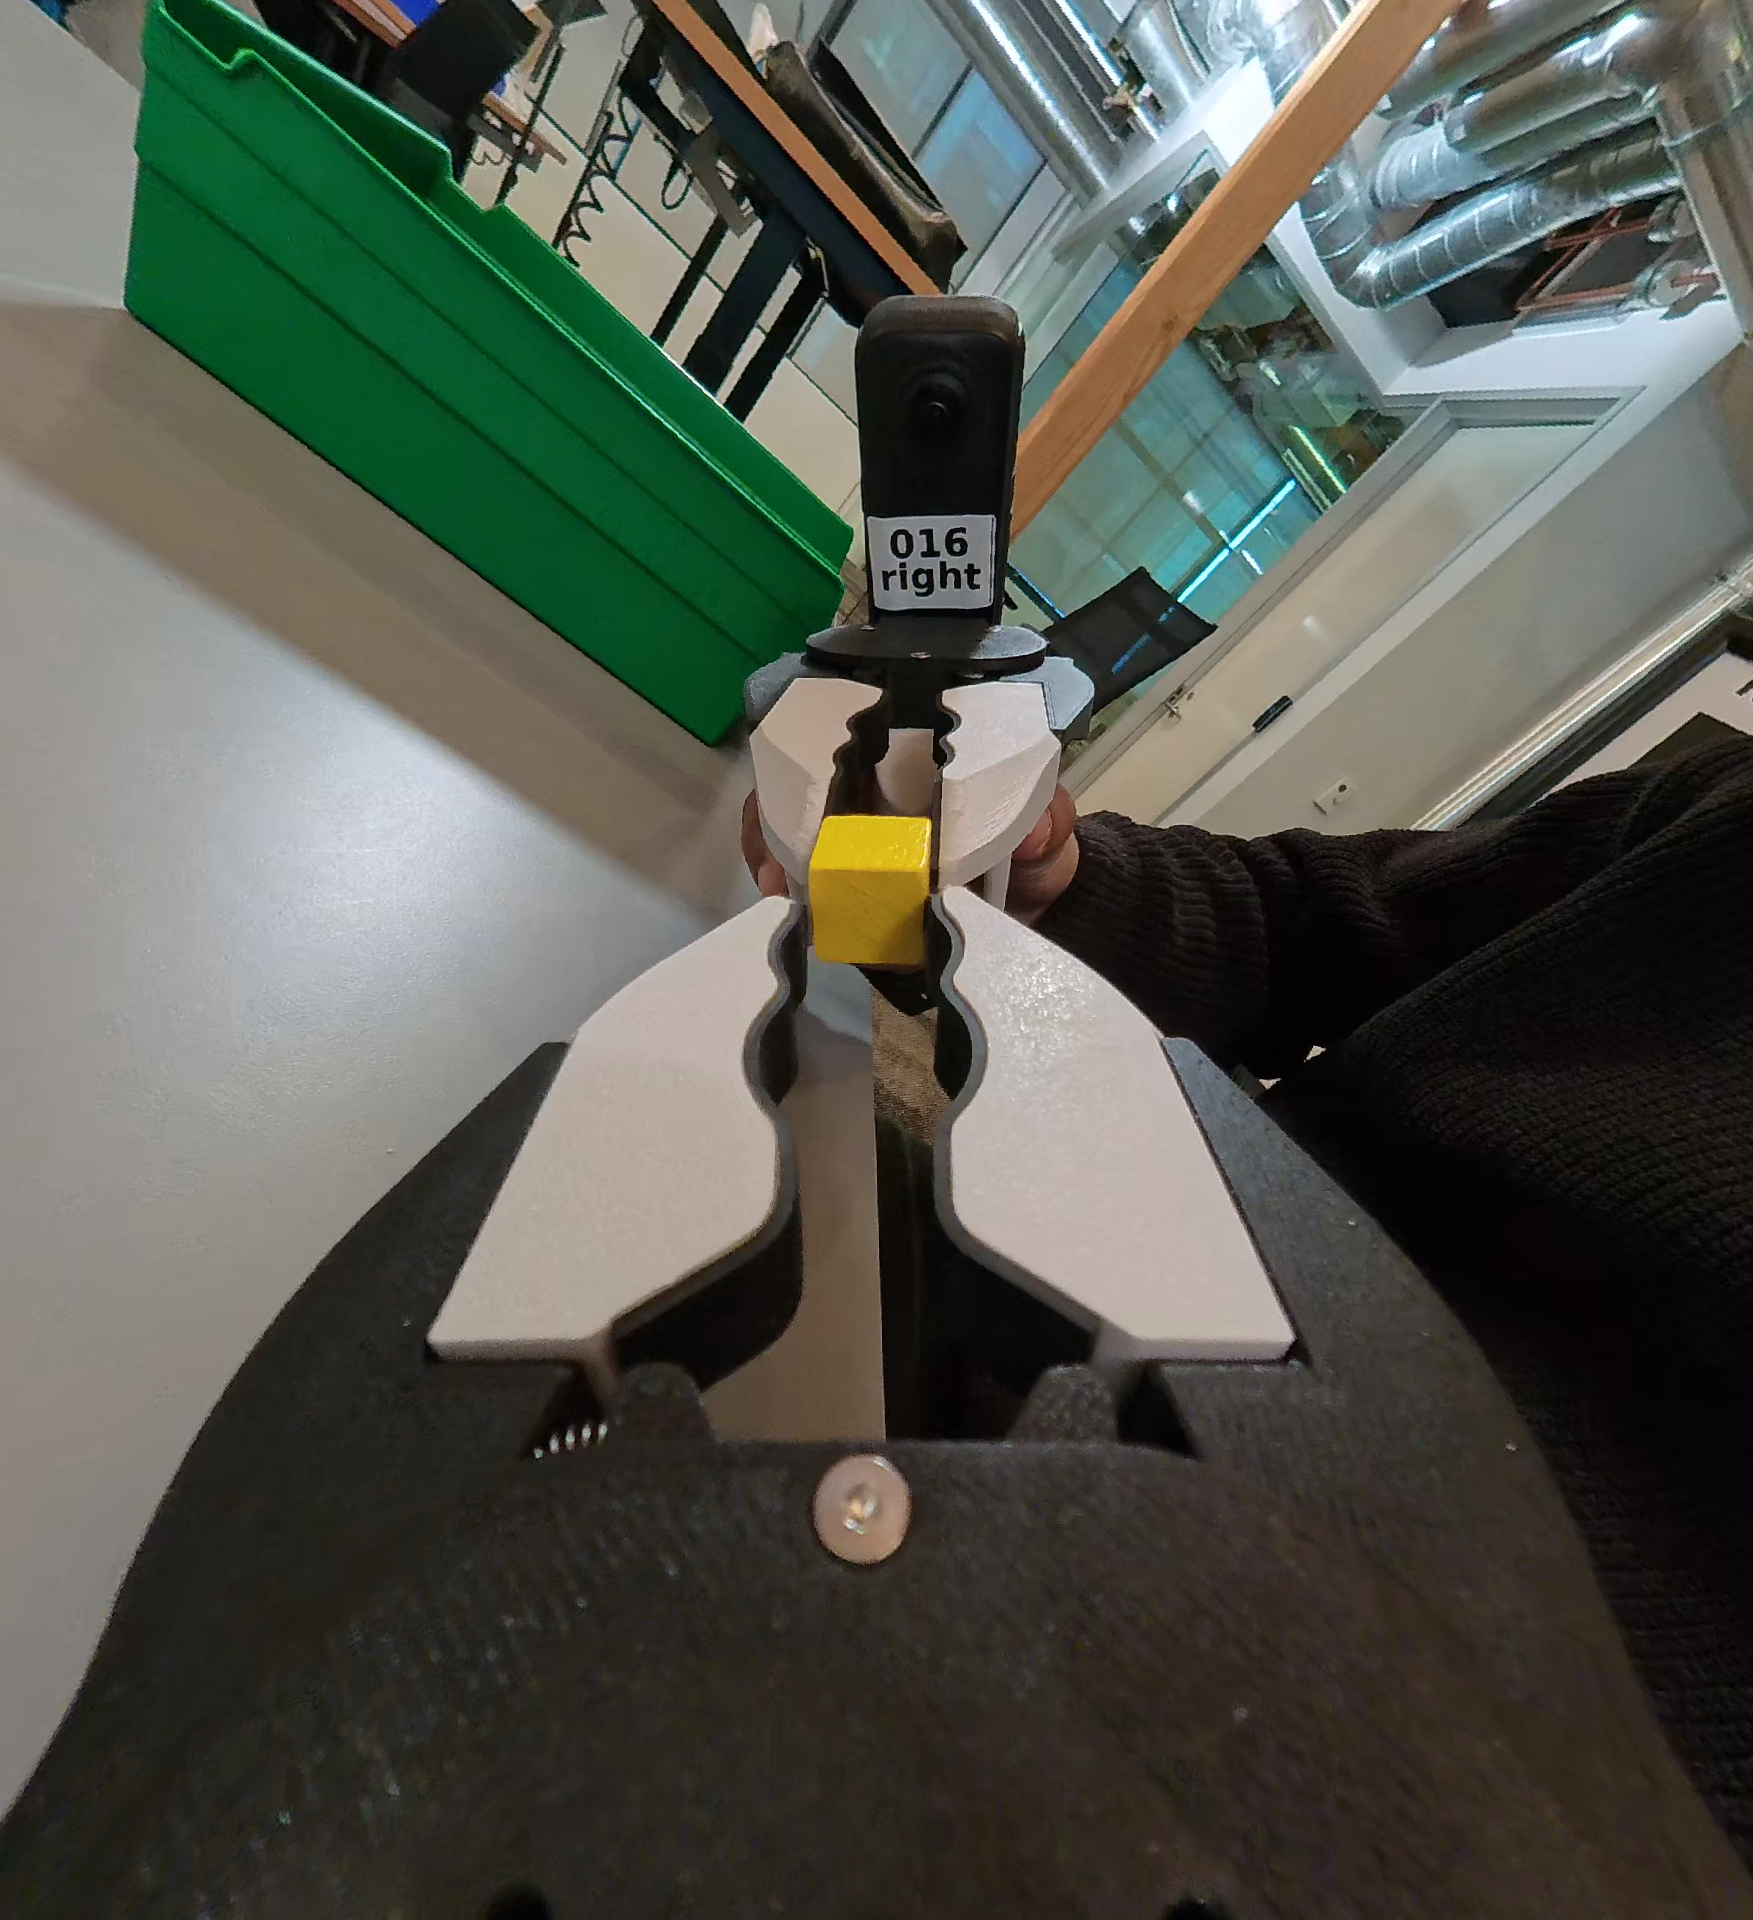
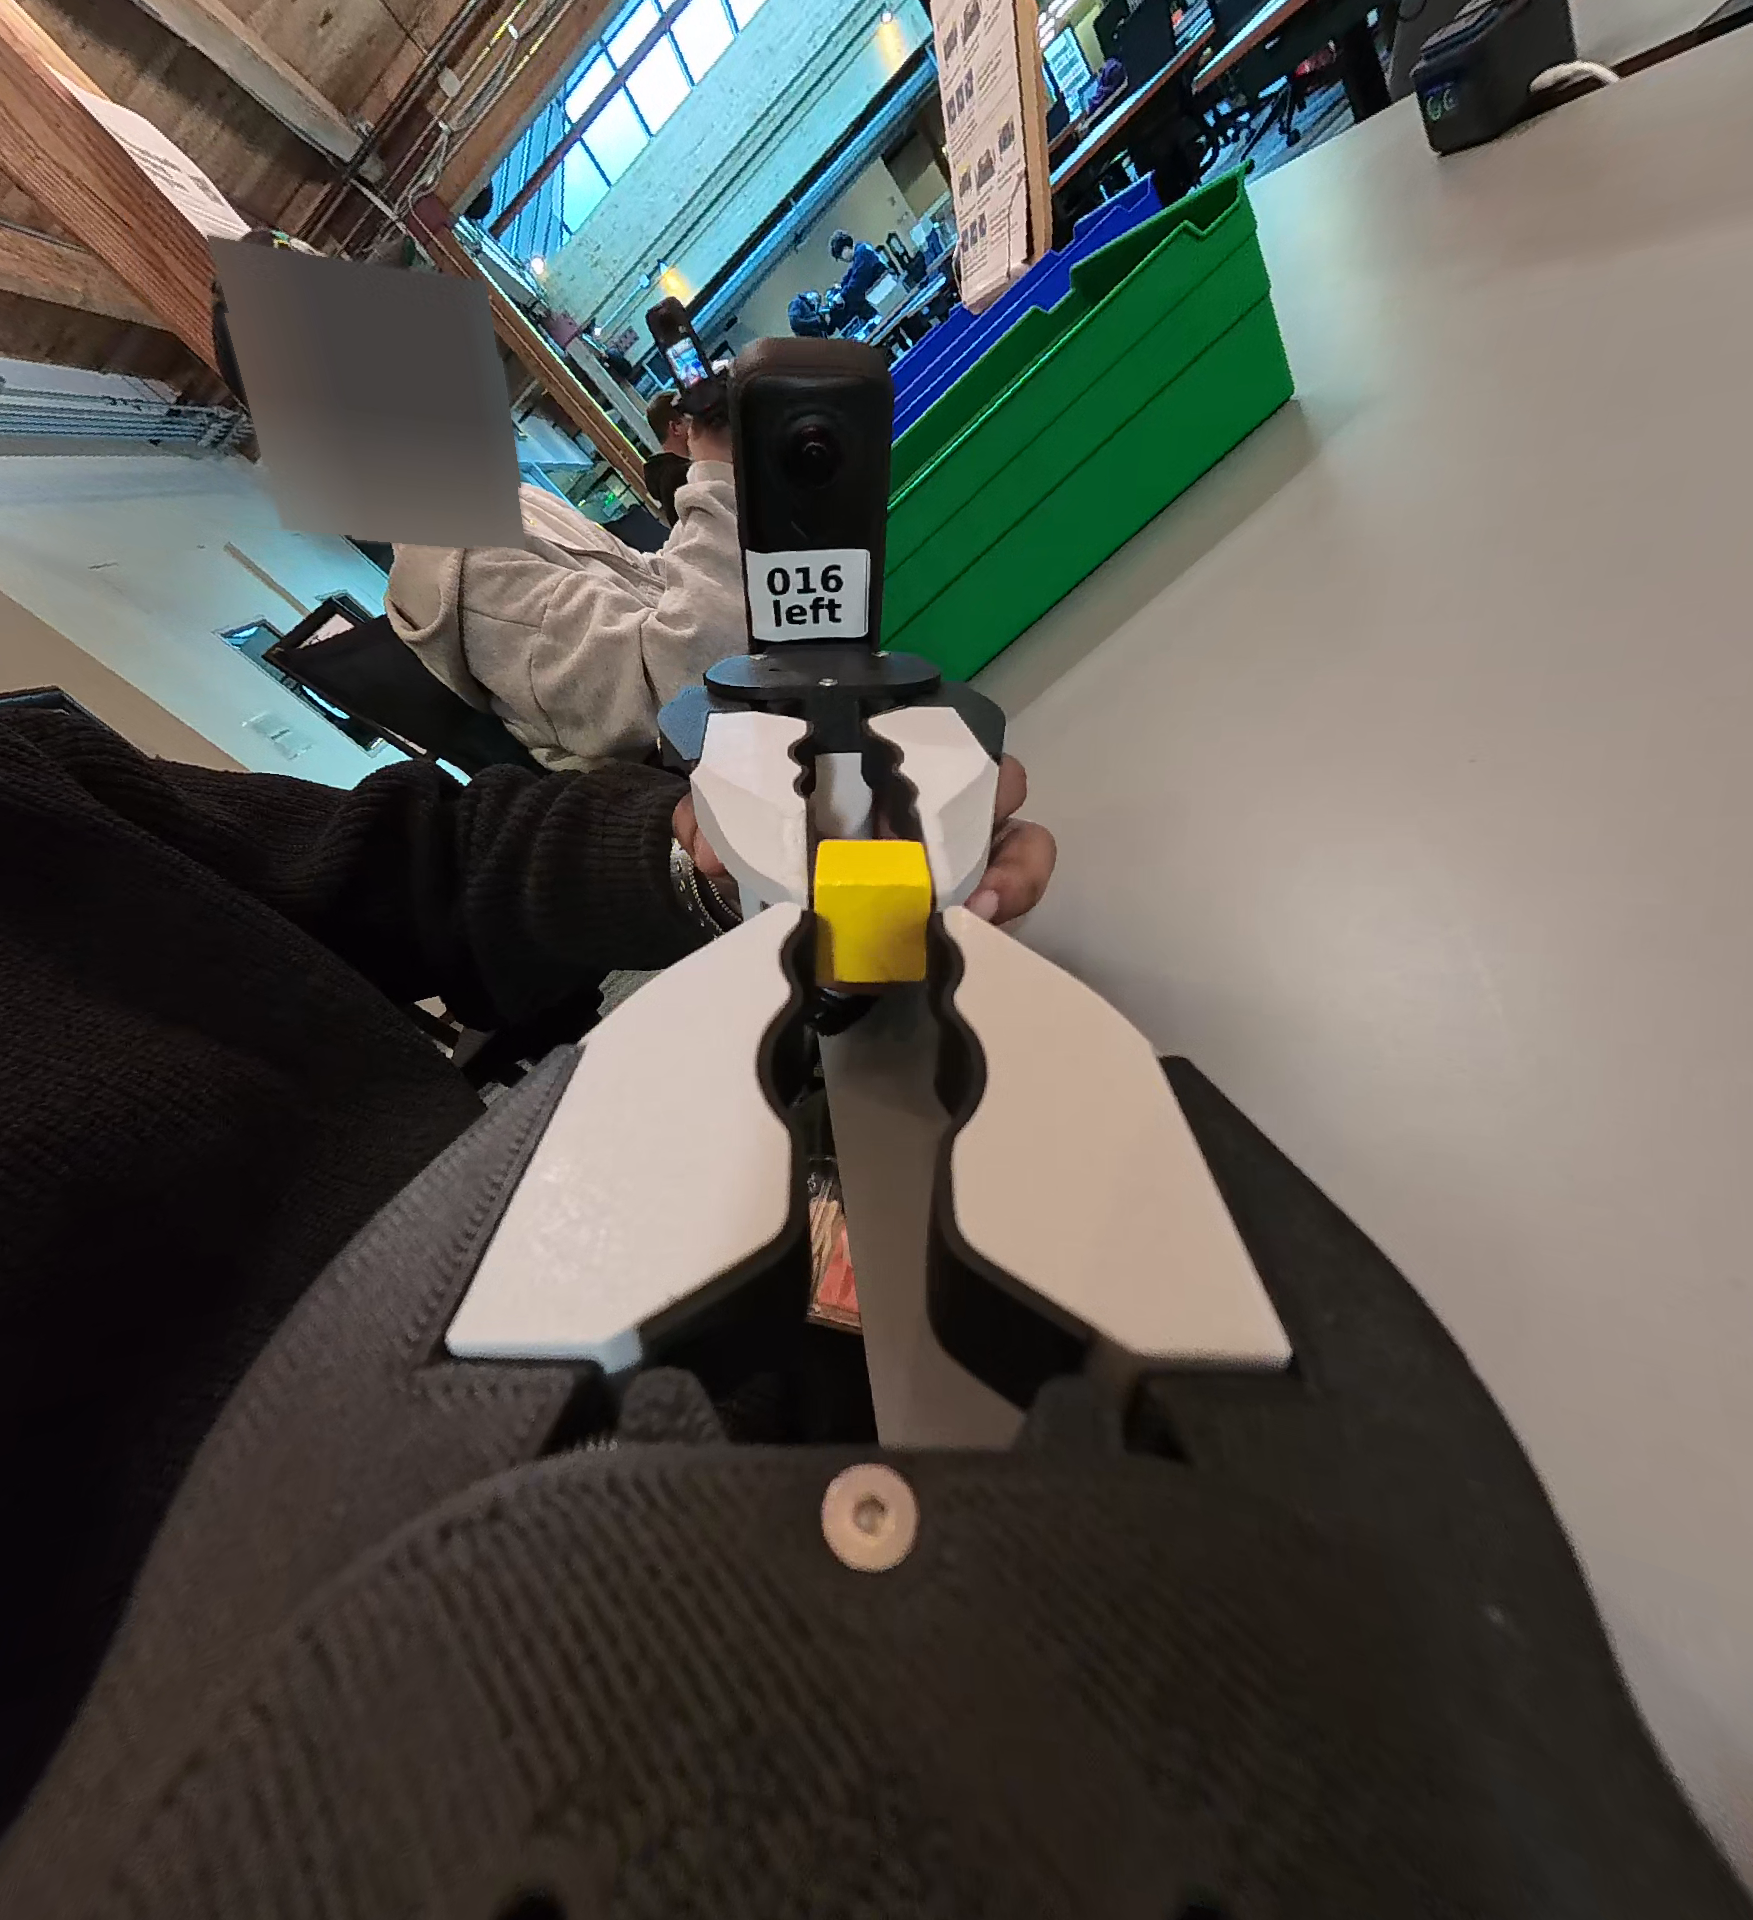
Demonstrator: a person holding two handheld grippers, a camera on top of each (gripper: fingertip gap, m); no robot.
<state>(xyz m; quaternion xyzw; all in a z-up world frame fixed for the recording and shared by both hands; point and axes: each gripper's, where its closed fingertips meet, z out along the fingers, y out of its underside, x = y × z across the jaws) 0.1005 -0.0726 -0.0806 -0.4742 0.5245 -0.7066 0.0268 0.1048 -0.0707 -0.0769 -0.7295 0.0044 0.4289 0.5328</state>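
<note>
1. the left gripper (image 1: 867, 940) and right gripper (image 2: 870, 945) face each other tip to tip above the edge of a pale grey table (image 1: 176, 831), both tilted.
2. a small yellow cube (image 1: 870, 888) sits in the air between the two sets of white fingertips; in each wrist view it lies at that gripper's own tips.
3. left gripper: jaws narrowed to about the cube's width, tips at the cube's two sides; firm contact cannot be confirmed.
4. right gripper: jaws likewise narrowed around the cube (image 2: 870, 912); which of the two carries the load cannot be told.
5. each gripper carries a black camera (image 1: 937, 436) with a white label, and a bare hand (image 1: 1043, 847) in a black knitted sleeve (image 1: 1423, 935) holds each.
6. a green bin (image 1: 415, 364) stands on the table behind the grippers; a blue bin (image 2: 1017, 301) is just beyond it.
7. a person in a beige top (image 2: 581, 623) sits in the background.
</note>
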